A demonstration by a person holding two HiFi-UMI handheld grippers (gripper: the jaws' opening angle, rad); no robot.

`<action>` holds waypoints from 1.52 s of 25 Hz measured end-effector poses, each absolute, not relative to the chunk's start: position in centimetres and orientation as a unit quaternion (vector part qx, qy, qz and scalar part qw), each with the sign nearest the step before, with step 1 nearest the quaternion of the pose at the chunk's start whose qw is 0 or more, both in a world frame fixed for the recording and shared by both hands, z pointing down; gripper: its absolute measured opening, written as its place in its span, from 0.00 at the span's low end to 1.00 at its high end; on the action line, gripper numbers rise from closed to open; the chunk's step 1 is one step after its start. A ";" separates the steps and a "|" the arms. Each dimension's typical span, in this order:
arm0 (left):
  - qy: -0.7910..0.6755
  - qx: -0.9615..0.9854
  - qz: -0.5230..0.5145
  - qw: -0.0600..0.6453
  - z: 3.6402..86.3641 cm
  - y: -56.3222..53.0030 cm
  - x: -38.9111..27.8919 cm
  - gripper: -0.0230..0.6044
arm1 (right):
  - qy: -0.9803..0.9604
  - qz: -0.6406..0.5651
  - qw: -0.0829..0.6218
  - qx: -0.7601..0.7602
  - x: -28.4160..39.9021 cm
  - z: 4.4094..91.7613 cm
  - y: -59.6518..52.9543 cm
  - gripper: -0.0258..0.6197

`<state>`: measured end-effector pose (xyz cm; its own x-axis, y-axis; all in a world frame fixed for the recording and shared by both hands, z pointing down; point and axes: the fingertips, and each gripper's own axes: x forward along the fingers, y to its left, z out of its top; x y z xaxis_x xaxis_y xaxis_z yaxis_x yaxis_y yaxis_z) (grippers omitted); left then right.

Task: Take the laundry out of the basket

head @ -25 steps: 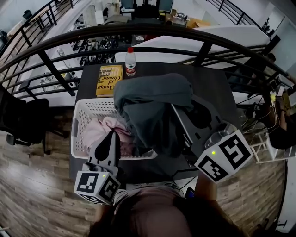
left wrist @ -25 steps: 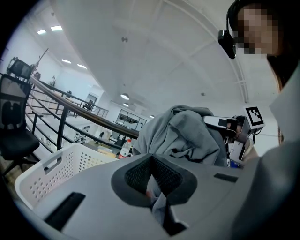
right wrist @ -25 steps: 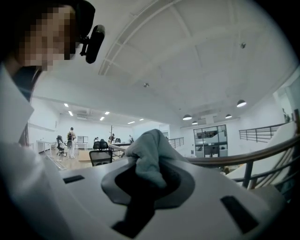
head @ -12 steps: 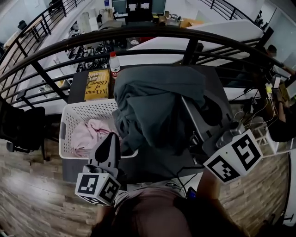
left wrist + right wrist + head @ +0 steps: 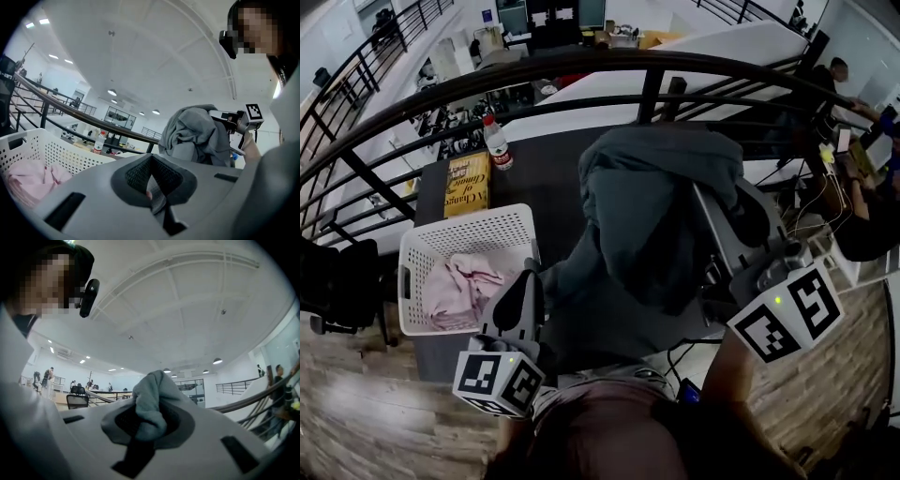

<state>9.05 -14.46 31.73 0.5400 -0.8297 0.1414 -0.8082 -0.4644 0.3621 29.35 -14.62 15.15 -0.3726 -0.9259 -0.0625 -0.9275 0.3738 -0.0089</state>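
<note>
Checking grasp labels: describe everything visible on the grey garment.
The grey garment is soft, thick-looking, bunched cloth. It is held up to the right of the white basket and hangs in folds above the dark table. The right claw pinches a fold at its top; the left claw appears to pinch its lower edge.

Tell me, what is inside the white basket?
A crumpled pink garment lies inside the white basket. Anything beneath it is covered. The grey garment is held up beside the basket, pinched in the jaws of the right gripper.
</note>
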 end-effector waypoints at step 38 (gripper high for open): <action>-0.407 0.889 0.073 0.195 34.3 -14.9 18.1 0.03 | 0.710 -0.201 -0.056 -0.672 45.5 38.2 -13.9 0.15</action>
